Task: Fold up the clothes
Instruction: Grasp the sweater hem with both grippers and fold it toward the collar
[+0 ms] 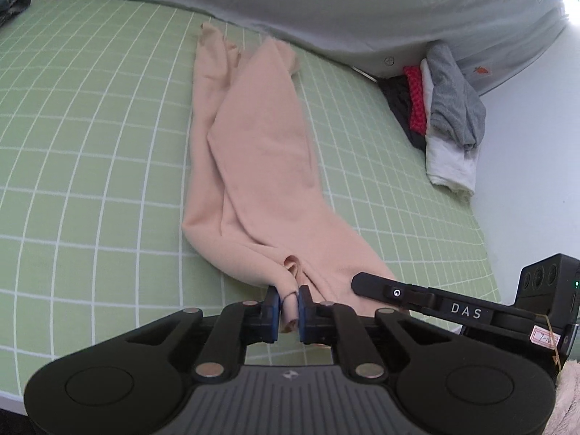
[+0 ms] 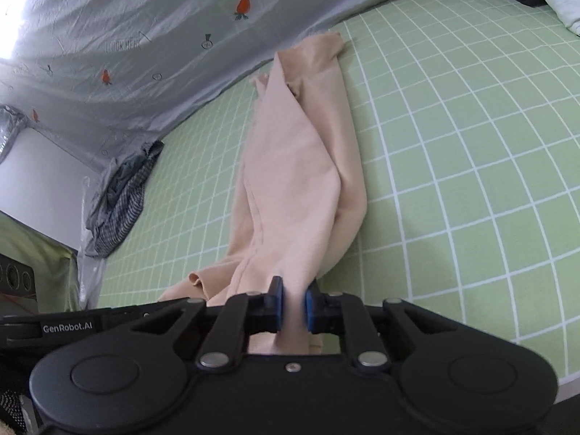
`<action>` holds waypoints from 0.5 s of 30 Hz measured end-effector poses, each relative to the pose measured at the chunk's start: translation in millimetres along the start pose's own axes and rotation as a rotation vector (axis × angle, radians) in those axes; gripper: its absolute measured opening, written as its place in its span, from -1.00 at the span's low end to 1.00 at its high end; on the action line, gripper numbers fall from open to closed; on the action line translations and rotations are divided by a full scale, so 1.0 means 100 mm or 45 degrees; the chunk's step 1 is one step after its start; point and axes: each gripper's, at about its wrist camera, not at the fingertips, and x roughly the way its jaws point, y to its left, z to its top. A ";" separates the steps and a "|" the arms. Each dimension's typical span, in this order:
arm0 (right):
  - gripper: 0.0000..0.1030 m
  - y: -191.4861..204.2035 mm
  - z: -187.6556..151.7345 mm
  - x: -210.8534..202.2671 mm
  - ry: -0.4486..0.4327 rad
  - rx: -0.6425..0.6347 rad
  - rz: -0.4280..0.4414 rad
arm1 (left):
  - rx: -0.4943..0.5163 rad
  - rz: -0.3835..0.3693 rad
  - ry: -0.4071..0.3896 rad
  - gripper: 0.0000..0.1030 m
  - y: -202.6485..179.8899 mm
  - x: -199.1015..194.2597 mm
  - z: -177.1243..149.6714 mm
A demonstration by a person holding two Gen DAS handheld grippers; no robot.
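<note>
Near end of beige garment [image 1: 261, 166] being pinched by both grippers: left gripper [image 1: 289, 308], right gripper [image 2: 293, 306], fingers nearly closed. Tension being kept even, hem being carried toward far end over green sheet [image 1: 90, 145].

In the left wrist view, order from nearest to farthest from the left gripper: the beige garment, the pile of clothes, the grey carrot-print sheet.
1. Beige garment: pinched in the left gripper.
2. Pile of clothes: right, at the bed's edge.
3. Grey carrot-print sheet: farthest, along the top.

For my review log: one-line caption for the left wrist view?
Left gripper pinching the peach stretchy garment lying lengthwise on the green grid-patterned sheet.
</note>
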 end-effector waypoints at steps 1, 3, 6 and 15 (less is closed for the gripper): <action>-0.75 -0.01 0.05 -0.02 -0.019 0.018 0.020 | 0.001 -0.006 -0.021 -0.80 0.00 -0.02 0.06; -0.76 -0.03 0.15 -0.03 -0.048 0.074 0.057 | 0.004 -0.018 -0.060 -0.80 -0.01 -0.06 0.18; -0.76 -0.06 0.31 -0.06 -0.090 0.142 0.106 | 0.008 -0.027 -0.106 -0.80 -0.01 -0.08 0.34; -0.76 0.09 0.76 0.02 -0.174 0.099 0.137 | 0.004 -0.038 -0.207 -0.80 0.00 -0.03 0.81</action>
